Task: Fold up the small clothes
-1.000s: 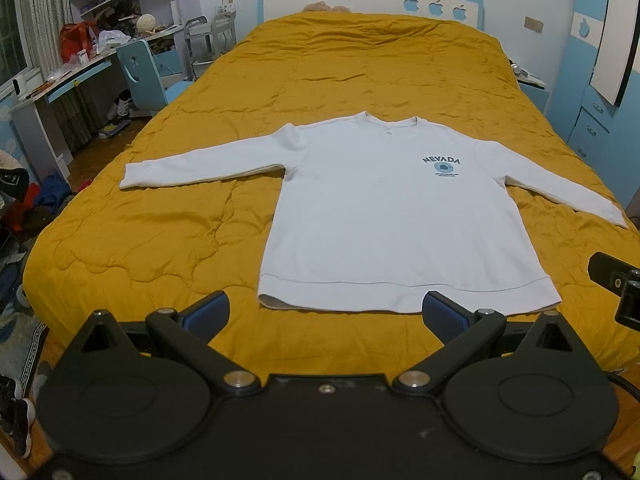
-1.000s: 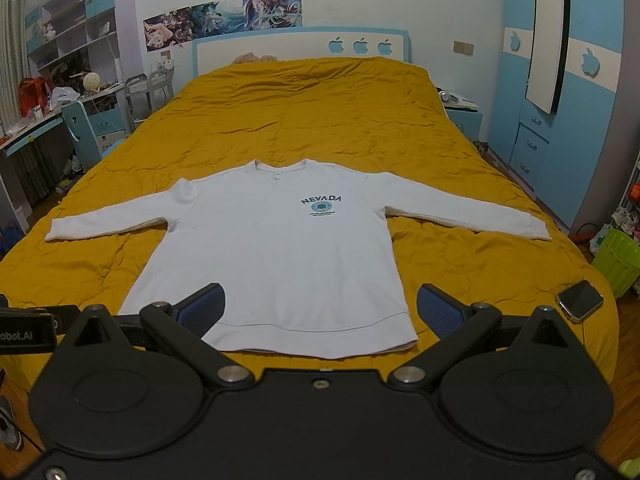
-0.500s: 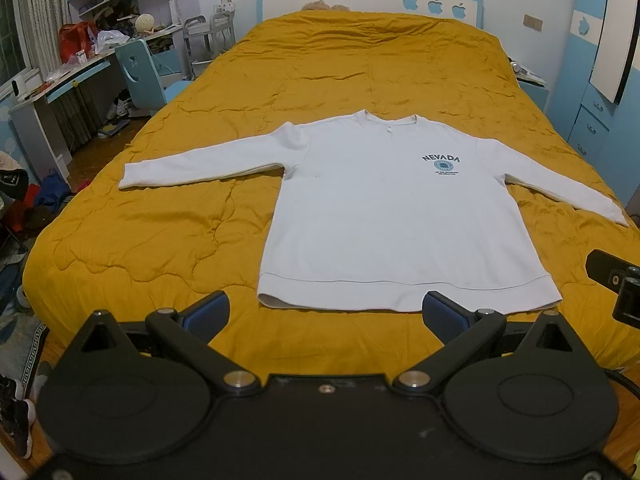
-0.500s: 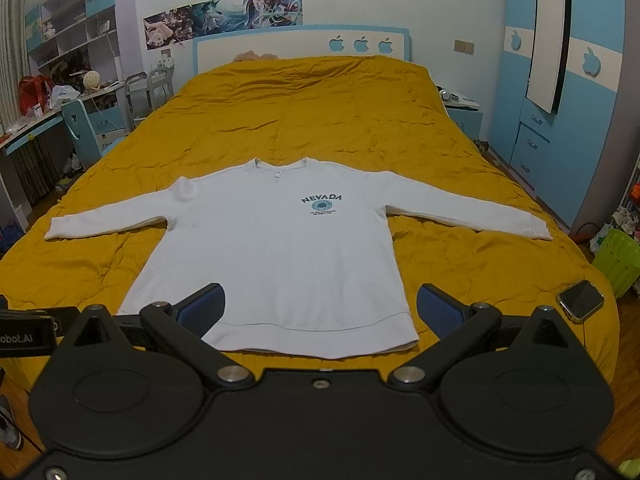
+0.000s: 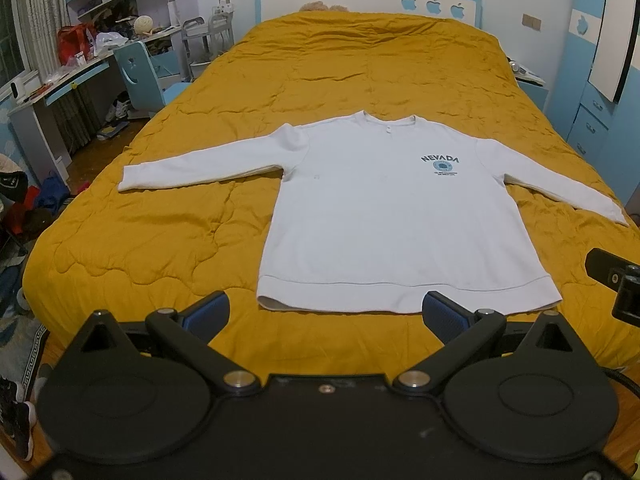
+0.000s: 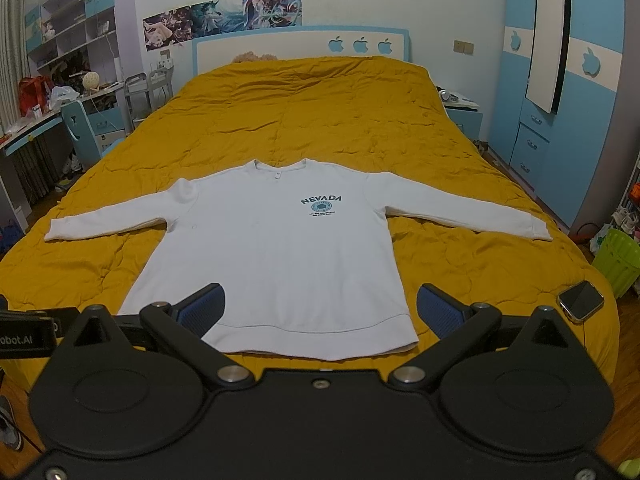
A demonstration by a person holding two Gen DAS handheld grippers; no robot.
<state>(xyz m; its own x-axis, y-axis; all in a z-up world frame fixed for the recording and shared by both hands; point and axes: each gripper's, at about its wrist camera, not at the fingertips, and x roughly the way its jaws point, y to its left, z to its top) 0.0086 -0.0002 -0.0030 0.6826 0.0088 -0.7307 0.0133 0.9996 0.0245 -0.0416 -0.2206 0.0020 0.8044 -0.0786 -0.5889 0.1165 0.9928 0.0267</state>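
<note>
Mustard quilted bed [image 5: 200, 240]: white long-sleeved NEVADA sweatshirt [image 5: 392, 220] laid flat, untouched. Both grippers' fingers held apart, empty. Sleeve cuffs are best pinched first, folded inward.

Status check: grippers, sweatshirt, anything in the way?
Left gripper and right gripper open, empty, short of the hem. Sweatshirt flat, sleeves out, unfolded. Phone at bed corner, clear of it.

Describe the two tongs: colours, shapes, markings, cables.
Both tongs, left and right, are matte black, with two round discs, angled link arms with silver pivot bolts, and blue ribbed pads. In the right view, the left one's side carries white lettering ending "obot.AI". A black cable shows at the left view's edge.
</note>
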